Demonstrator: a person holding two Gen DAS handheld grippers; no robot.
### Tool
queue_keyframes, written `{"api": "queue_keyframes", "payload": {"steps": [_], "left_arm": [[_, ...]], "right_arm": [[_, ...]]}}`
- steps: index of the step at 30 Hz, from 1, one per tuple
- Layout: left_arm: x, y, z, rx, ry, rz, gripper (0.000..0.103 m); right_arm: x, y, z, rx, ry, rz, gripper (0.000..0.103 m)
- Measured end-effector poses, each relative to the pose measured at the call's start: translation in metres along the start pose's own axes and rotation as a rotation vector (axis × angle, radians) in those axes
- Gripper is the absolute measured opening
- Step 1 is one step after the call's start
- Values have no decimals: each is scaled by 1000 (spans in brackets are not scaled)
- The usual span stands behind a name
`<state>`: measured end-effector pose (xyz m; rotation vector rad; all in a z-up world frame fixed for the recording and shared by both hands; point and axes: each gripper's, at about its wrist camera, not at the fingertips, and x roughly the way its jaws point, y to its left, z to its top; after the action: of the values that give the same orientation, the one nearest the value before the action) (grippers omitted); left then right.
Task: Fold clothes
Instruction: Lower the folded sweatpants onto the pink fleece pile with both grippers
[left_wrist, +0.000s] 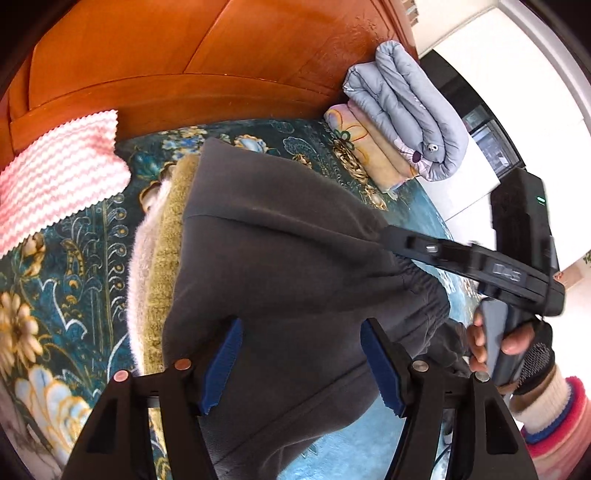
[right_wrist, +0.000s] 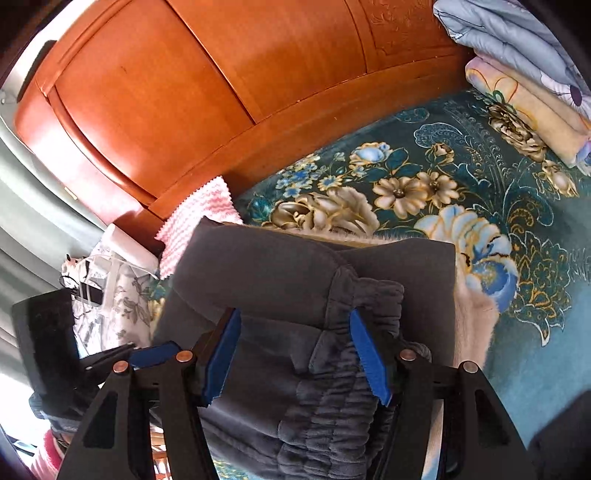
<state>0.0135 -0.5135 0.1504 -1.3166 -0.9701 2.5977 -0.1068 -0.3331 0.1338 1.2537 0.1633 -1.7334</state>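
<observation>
No text, brand or number can be read in either view. The black body of the right gripper (left_wrist: 509, 275), seen from the left wrist, bears a pale marking, too blurred to make out. Above it, a small green light (left_wrist: 541, 200) glows on a black box.

Two black grippers, left (left_wrist: 301, 363) and right (right_wrist: 295, 356), each with blue ribbed pads (left_wrist: 221, 365) and round copper and silver rivets (left_wrist: 183, 364) at the finger joints. Grey handle (left_wrist: 493, 343). Dark knit glove (left_wrist: 537, 354); cream cuff (left_wrist: 546, 400) banded blue and pink.
</observation>
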Motion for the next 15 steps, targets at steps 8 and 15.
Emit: {"api": "queue_keyframes", "payload": {"steps": [8, 15], "left_arm": [[-24, -20, -8, 52, -37, 12, 71], [5, -10, -23, 59, 24, 71, 71]], "right_arm": [[-53, 37, -33, -149, -54, 31, 64], [-24, 11, -54, -72, -1, 9, 64]]}}
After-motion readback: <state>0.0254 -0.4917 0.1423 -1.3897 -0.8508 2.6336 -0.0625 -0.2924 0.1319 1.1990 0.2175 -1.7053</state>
